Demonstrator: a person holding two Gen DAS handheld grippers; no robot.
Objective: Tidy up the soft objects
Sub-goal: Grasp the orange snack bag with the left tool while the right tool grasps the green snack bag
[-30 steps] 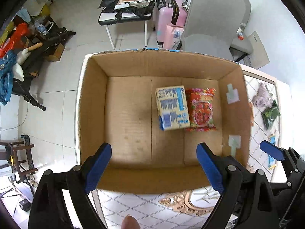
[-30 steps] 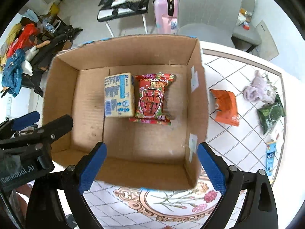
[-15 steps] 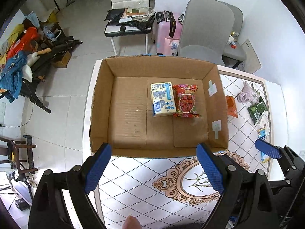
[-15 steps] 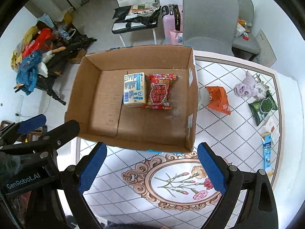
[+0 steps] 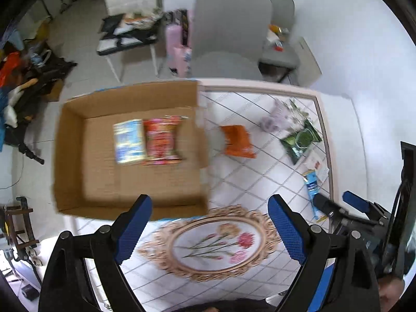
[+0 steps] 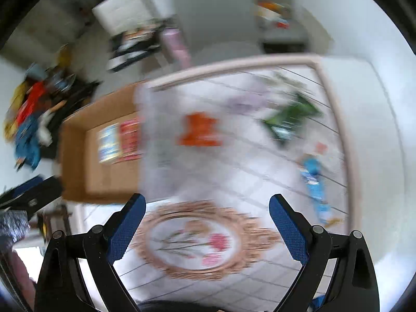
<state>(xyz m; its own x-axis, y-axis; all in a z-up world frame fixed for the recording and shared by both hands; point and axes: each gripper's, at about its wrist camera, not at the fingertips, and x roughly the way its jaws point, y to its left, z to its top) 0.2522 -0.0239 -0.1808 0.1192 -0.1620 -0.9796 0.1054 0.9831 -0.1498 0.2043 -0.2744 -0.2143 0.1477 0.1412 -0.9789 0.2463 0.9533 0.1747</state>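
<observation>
An open cardboard box [image 5: 72,156] stands on the table's left part and holds a blue-and-yellow pack [image 5: 128,141] and a red snack pack [image 5: 162,140]. On the table to its right lie an orange packet [image 5: 236,141], a lilac soft bundle [image 5: 271,121], a green packet [image 5: 301,140] and a blue tube [image 5: 312,187]. My left gripper [image 5: 209,230] is open and empty, above the oval flower print. My right gripper [image 6: 206,228] is open and empty; its view is blurred, with the orange packet [image 6: 200,130] ahead.
The table has a white diamond-pattern cloth [image 5: 234,273]. A grey chair [image 5: 228,33] stands behind the table, a pink suitcase [image 5: 176,44] beside it. Clutter lies on the floor at the left [image 5: 20,78]. The right gripper shows at the left view's right edge [image 5: 364,215].
Both grippers have pulled back from over the box and swung right. The table with the loose packets now fills both views. Both stay open.
</observation>
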